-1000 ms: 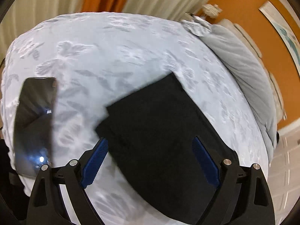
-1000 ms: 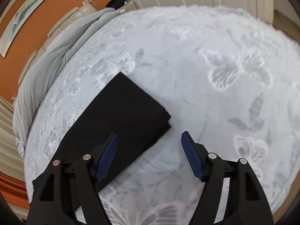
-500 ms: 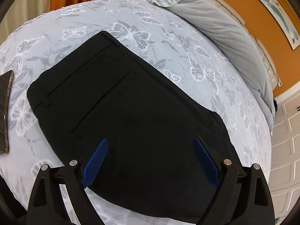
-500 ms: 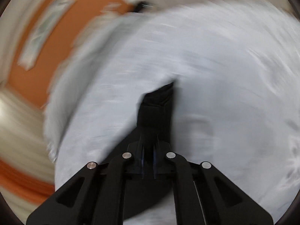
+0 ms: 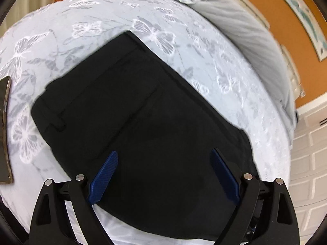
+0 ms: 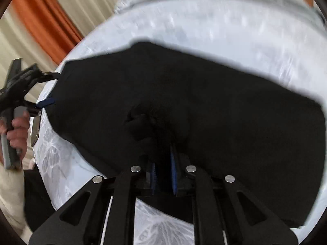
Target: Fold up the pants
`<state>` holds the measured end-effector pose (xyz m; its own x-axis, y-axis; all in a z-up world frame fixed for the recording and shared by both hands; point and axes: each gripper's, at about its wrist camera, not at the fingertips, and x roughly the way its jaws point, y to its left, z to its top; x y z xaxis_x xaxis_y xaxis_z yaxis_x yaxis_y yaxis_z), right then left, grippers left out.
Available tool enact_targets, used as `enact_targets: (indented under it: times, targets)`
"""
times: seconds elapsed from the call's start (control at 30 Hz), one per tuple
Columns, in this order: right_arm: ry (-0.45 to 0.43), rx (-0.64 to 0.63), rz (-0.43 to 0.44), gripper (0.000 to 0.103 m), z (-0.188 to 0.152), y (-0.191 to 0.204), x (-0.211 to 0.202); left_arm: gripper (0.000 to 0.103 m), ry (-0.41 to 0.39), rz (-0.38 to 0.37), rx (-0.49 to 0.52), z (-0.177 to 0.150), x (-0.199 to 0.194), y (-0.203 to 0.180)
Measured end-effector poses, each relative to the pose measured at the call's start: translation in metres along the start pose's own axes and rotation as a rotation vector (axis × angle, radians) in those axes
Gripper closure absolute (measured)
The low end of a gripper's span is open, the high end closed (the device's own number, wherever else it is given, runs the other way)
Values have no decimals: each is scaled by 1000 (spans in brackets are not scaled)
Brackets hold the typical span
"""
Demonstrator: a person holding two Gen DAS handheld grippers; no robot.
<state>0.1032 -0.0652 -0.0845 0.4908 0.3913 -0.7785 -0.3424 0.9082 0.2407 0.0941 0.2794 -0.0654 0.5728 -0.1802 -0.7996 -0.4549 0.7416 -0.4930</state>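
Observation:
The black pants [image 5: 143, 118] lie folded on the bed, waistband and back pocket at the far left. My left gripper [image 5: 163, 175] is open, its blue pads just above the near part of the pants, holding nothing. In the right wrist view the pants [image 6: 204, 106] fill the middle. My right gripper [image 6: 163, 159] is shut on a bunched fold of the pants' near edge. The left gripper [image 6: 44, 102] shows at the far left of that view, at the pants' corner.
The bed has a white bedspread with grey butterflies [image 5: 163, 36]. A phone [image 5: 5, 130] lies at the bed's left edge. A grey pillow [image 5: 255, 40] lies along the headboard at the right. Curtains [image 6: 51, 20] hang behind.
My right gripper has closed on the pants' edge and swung round to face the curtains. My left gripper came closer over the pants and stayed open.

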Motion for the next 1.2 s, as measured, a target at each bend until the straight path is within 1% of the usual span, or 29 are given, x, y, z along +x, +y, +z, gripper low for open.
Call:
enact_targets:
  times: [0.03,0.07,0.1,0.13,0.2,0.27,0.33,0.4,0.43,0.47,0.5,0.53,0.57,0.63,0.67,0.7,0.73,0.77,0.8,0.83,0.9,0.93,0.97,1.0,1.07,1.1,1.13,1.17,1.2]
  targets:
    - [-78,31,-4,71,2,-11,-26,13,-12,-12,-9,3,-5,7]
    - [-142,64,-16,34,1,-23,-45,13,-26,-19,-16,7,-11,14]
    - [-219,105,-49,21,-3,-39,-65,12,-44,-21,-26,11,-17,24]
    - [-261,140,-92,18,-8,-54,-79,12,-54,-24,-36,13,-22,31]
    - [-238,248,-156,18,-19,-95,-93,12,-65,-39,-73,18,-29,51]
    - [-217,360,-168,18,-31,-127,-96,11,-61,-51,-126,21,-36,75]
    - [-169,432,-177,18,-42,-146,-92,11,-61,-31,-164,21,-40,93]
    - [-126,493,-195,18,-54,-162,-85,11,-60,-7,-177,19,-42,103]
    - [-117,514,-206,18,-55,-165,-83,11,-63,-4,-175,17,-43,105]
    - [-125,504,-206,20,-58,-158,-84,11,-66,-7,-166,16,-45,103]
    - [-140,462,-199,29,-55,-147,-86,11,-69,-13,-147,14,-47,99]
    - [-153,392,-181,34,-55,-134,-90,11,-73,-22,-107,11,-49,89]
    - [-162,275,-136,37,-49,-110,-84,11,-73,-24,-82,9,-48,82]
    - [-152,89,-76,40,-42,-62,-69,11,-64,-34,-19,3,-43,60]
    - [-128,-42,-62,40,-40,-27,-52,11,-55,-40,0,0,-40,51]
    - [-113,-99,-68,41,-39,-12,-40,11,-33,-49,23,-5,-33,38]
    - [-79,-192,-82,42,-40,13,-18,11,-17,-56,36,-8,-29,30]
    - [-57,-230,-91,47,-39,24,-4,11,3,-63,53,-13,-25,21]
    - [-33,-250,-91,50,-38,32,9,11,20,-65,73,-16,-20,11]
    - [-6,-251,-89,57,-37,34,21,11,34,-61,106,-21,-15,-1]
    - [47,-227,-77,74,-33,31,44,11,39,-43,174,-30,-9,-22]
    - [68,-203,-72,102,-31,27,51,11,39,-36,200,-32,-7,-29]
    - [53,-162,-49,101,-25,23,47,11,40,-32,228,-35,-5,-36]
    - [3,-139,-7,101,-18,25,33,11,44,-33,242,-36,-3,-40]
    - [-99,-152,82,101,-7,41,2,11,57,-47,247,-36,1,-45]
    - [-129,-171,133,101,-3,52,-9,11,58,-55,237,-33,3,-45]
    - [-118,-190,180,101,-3,61,-7,10,57,-58,229,-32,4,-45]
    - [-69,-211,198,101,-8,67,7,10,56,-57,222,-30,5,-46]
    - [-2,-236,157,100,-16,69,29,10,55,-53,216,-29,7,-46]
